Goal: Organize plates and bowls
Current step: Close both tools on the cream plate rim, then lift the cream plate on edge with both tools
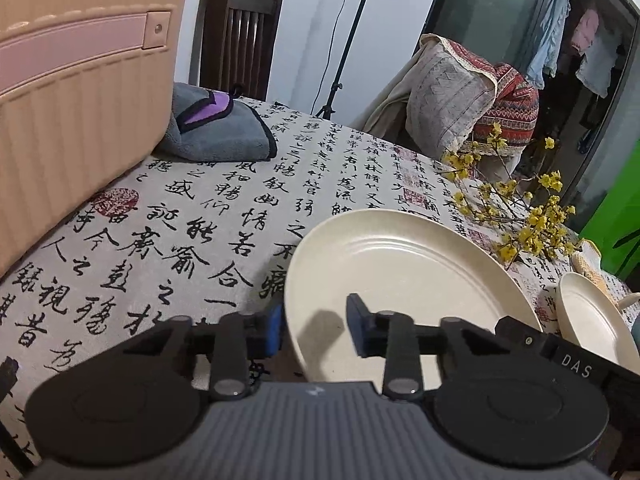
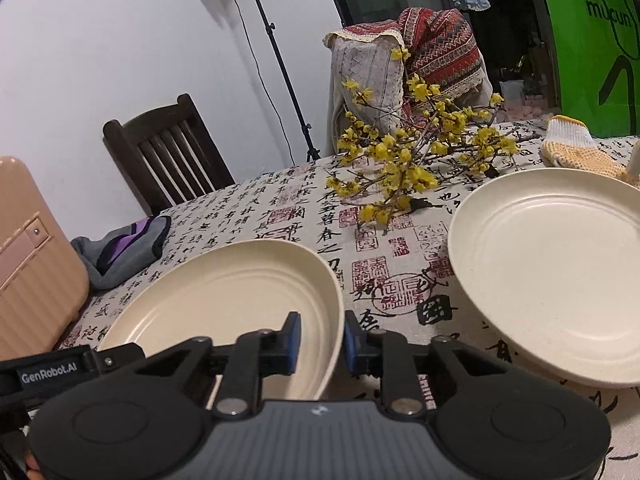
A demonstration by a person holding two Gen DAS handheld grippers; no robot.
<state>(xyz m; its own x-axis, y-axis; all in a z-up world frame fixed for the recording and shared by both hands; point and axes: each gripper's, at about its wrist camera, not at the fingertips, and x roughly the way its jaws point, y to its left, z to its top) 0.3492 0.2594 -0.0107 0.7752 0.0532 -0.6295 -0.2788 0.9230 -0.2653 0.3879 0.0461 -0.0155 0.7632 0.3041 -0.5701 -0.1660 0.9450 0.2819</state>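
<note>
1. step in hand: both grippers take hold of one cream plate [image 1: 404, 264] on the tabletop [image 1: 200, 208].
2. left gripper [image 1: 316, 326] straddles its left rim, a gap showing at one pad.
3. right gripper [image 2: 320, 338] looks clamped on the right rim.
4. next, probably: lift level, stack on the second plate [image 2: 556, 268] nearby.

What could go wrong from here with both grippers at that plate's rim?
1. The left gripper and right gripper straddle only the thin rim of the near plate, at opposite sides; uneven lifting could tip it or let it slip.
2. The second plate and the flowering branches lie close by; a wide swing might knock them.
</note>
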